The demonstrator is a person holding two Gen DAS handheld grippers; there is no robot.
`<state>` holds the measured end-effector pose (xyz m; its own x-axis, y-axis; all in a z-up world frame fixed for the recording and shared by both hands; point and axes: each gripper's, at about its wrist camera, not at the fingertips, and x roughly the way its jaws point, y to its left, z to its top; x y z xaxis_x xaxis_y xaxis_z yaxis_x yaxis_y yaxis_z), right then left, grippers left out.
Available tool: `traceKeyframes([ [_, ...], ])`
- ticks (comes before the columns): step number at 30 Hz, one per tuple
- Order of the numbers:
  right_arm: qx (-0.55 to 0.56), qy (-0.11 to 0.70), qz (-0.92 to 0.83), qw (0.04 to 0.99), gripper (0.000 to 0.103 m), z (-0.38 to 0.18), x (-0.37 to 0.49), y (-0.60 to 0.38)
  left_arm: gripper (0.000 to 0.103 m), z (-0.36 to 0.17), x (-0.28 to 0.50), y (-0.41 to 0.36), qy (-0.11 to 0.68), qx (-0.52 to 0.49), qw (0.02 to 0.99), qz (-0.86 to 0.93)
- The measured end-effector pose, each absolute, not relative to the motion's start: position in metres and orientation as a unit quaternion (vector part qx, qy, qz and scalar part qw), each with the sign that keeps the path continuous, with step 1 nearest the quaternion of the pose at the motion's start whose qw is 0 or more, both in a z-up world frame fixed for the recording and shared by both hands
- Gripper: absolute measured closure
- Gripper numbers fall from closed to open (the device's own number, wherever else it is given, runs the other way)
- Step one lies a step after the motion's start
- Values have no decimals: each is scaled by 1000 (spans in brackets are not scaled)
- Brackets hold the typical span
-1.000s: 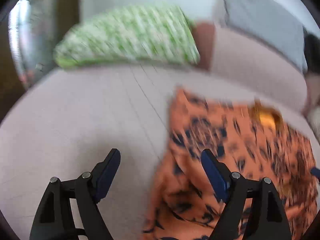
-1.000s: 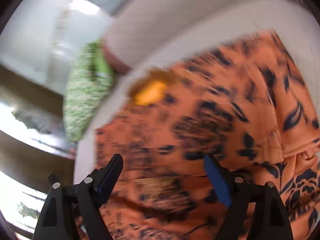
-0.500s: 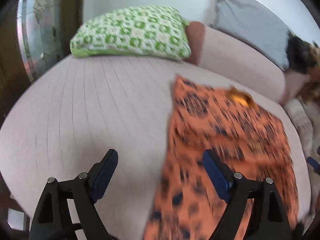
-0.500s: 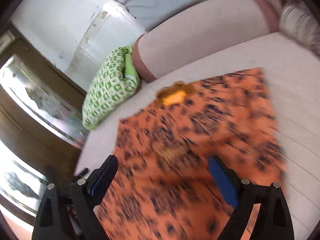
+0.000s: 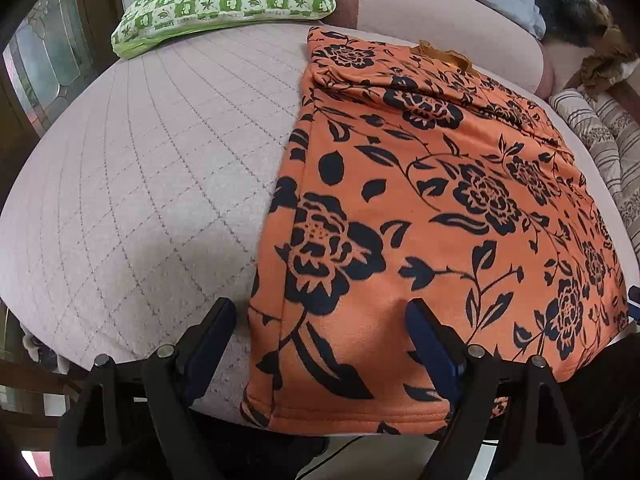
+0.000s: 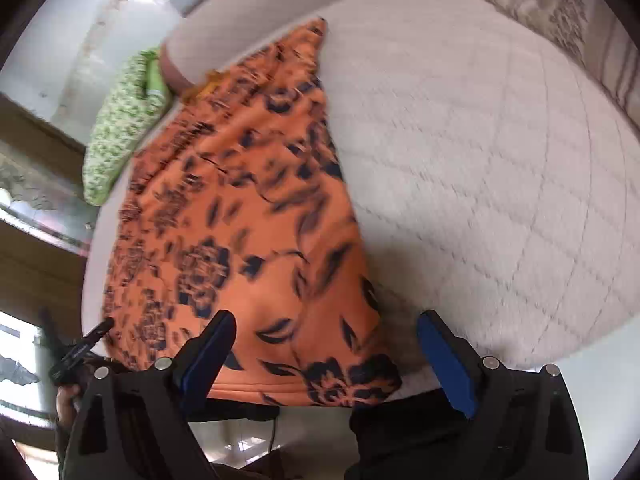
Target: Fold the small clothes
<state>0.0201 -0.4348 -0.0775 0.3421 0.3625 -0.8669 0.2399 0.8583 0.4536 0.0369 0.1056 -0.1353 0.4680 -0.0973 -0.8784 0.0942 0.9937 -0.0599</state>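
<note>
Both our grippers, left (image 5: 320,332) and right (image 6: 326,344), gape empty over the garment (image 5: 432,208); we risk pinching only 1 layer.

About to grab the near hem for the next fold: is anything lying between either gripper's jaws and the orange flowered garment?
Nothing visible. Left gripper and right gripper hover open over the orange black-flowered garment's near hem.
</note>
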Motion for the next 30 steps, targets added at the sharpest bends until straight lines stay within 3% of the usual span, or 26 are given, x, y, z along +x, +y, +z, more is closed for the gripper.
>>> traceKeyframes([
  [1,263,569,46,778,17,-75,17,-433,16,-135,36,103,513,-5,857,-58],
  [2,263,572,49,775,39,-74,12,-435,18,-136,33,104,513,-10,856,-60],
  [3,261,578,39,772,52,-77,11,-435,22,-135,30,107,514,-12,855,-59],
  [4,259,582,28,771,57,-80,11,-437,32,-136,29,108,515,-6,856,-51],
  [5,260,584,24,768,63,-84,12,-437,34,-135,30,109,515,-8,855,-49],
  [7,276,585,23,762,65,-84,12,-442,36,-133,30,112,522,-21,851,-49],
  [9,264,585,37,766,49,-83,13,-436,36,-132,28,112,527,-24,848,-54],
  [10,248,587,36,770,49,-82,13,-432,36,-133,26,109,525,-16,849,-52],
  [12,238,590,30,771,56,-83,13,-429,53,-135,26,104,527,0,848,-48],
  [13,240,594,28,768,69,-82,14,-431,81,-134,27,102,529,1,847,-52],
  [14,267,592,49,759,96,-81,13,-435,97,-131,28,102,533,-9,843,-63],
  [20,295,513,88,801,96,-3,-8,-443,97,-60,-1,118,470,-90,874,-85],
  [22,297,534,91,786,95,-13,-9,-446,96,-70,-2,122,482,-101,867,-74],
  [25,267,583,33,766,89,-61,-4,-450,93,-127,17,125,555,-86,827,-38],
  [27,273,614,15,741,87,-82,-4,-452,86,-142,20,133,564,-99,819,-29],
  [29,267,598,20,755,83,-74,-8,-451,66,-129,16,137,549,-107,829,-30],
  [30,259,591,17,764,79,-65,-7,-452,61,-120,14,137,534,-103,839,-30],
])
